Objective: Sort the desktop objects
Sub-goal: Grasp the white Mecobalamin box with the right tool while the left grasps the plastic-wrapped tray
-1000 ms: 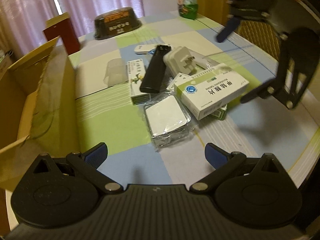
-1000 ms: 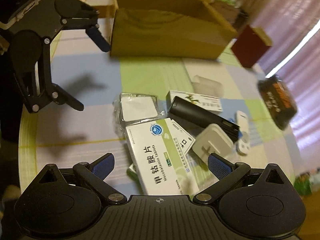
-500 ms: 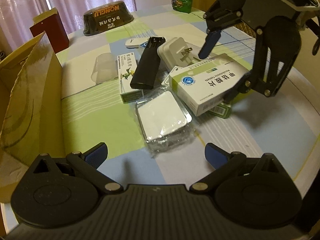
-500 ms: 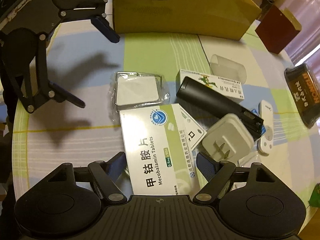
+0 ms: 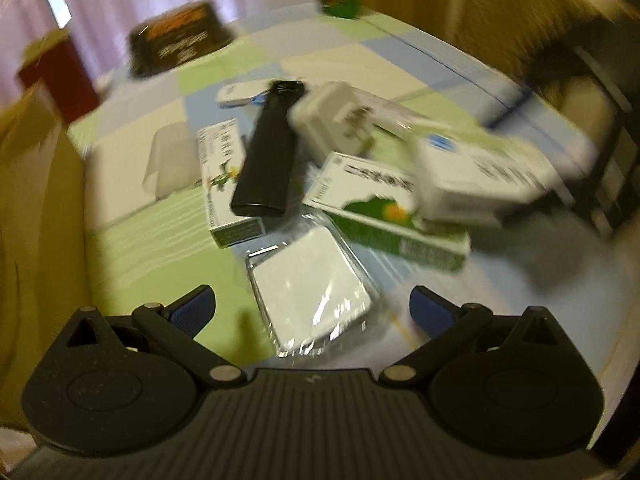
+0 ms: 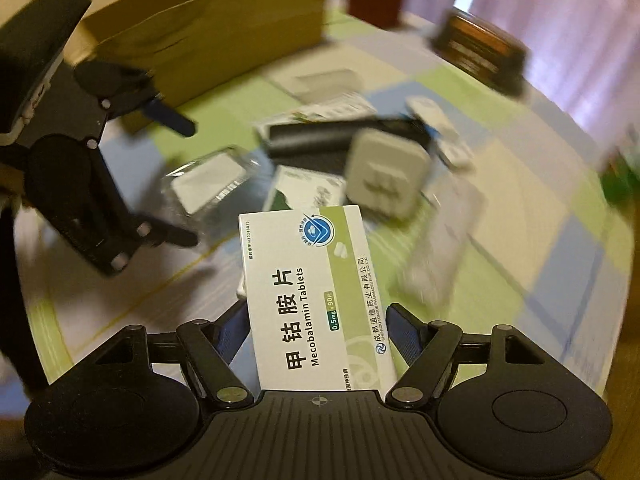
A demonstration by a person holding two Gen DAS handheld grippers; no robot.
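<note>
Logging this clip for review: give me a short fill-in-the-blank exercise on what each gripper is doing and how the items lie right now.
1. The right gripper is shut on the ____ box, printed "Mecobalamin Tablets".
2. The left gripper holds nothing; its fingers are ____.
3. The black remote lies partly on top of a ____ box with green print.
4. The brown ____ box stands at the table's edge with its top open.

Missing words: medicine; open; white; cardboard
</note>
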